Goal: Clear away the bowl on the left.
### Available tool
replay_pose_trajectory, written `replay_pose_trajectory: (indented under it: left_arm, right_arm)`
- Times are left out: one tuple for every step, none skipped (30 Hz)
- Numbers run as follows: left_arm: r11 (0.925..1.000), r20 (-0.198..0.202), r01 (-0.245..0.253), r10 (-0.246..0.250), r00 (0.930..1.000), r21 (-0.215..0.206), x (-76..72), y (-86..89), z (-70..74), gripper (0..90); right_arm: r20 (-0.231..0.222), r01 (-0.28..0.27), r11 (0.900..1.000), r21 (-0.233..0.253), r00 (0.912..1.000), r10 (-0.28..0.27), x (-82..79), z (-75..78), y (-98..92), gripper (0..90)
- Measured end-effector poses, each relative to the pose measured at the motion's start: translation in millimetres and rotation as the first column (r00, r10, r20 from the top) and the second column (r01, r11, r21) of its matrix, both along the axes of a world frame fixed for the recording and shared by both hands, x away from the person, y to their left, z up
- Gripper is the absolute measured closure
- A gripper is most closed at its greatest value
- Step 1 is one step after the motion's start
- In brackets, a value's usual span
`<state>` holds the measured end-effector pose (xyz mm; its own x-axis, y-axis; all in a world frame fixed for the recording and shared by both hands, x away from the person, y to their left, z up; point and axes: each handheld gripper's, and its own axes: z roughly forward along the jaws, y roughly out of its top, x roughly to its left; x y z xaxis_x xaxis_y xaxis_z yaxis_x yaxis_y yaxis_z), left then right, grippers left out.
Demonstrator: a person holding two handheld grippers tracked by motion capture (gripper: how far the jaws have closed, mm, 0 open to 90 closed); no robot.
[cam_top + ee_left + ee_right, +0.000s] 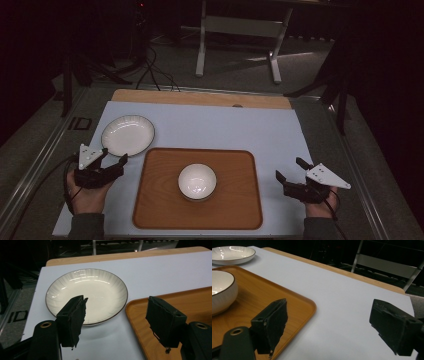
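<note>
Two containers, high view: a white bowl (197, 181) is seen standing at the middle of a wooden tray (155, 210); a white plate (128, 135), nothing on it, is laid on the pale mat (250, 130) just beyond the tray's far-left corner.
Grippers, high view: the left gripper (112, 157) is held near the plate, the right gripper (289, 169) right of the tray; both are held with jaws apart.
Left gripper view: the plate (100, 290) is framed between spread jaws, beside the tray (197, 302).
Right gripper view: the bowl (222, 293) is shown on the tray (274, 295), its inside hidden; the jaws are spread over the bare mat (337, 310).
</note>
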<state>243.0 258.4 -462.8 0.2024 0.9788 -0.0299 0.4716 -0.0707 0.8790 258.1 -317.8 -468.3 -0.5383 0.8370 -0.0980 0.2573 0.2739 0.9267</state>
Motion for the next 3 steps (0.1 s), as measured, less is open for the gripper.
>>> replay_pose_trajectory:
  left_arm:
    - [1.0,0.004,-0.002,0.002,1.0,0.0,-0.6,0.5,0.0,32.5]
    - [1.0,0.01,-0.005,0.005,0.9999,0.002,-1.0,0.6,0.0,32.3]
    - [1.0,0.014,-0.008,0.008,0.9999,0.003,-1.4,0.7,-0.2,31.7]
  right_arm:
    - [0.0,-0.003,1.0,-0.004,1.0,0.003,0.2,-0.6,-0.4,14.1]
    - [0.005,-0.003,1.0,-0.008,1.0,0.003,0.6,-1.4,-1.1,14.1]
    - [0.01,0.001,1.0,-0.002,1.0,-0.001,1.2,-2.4,-2.2,14.0]
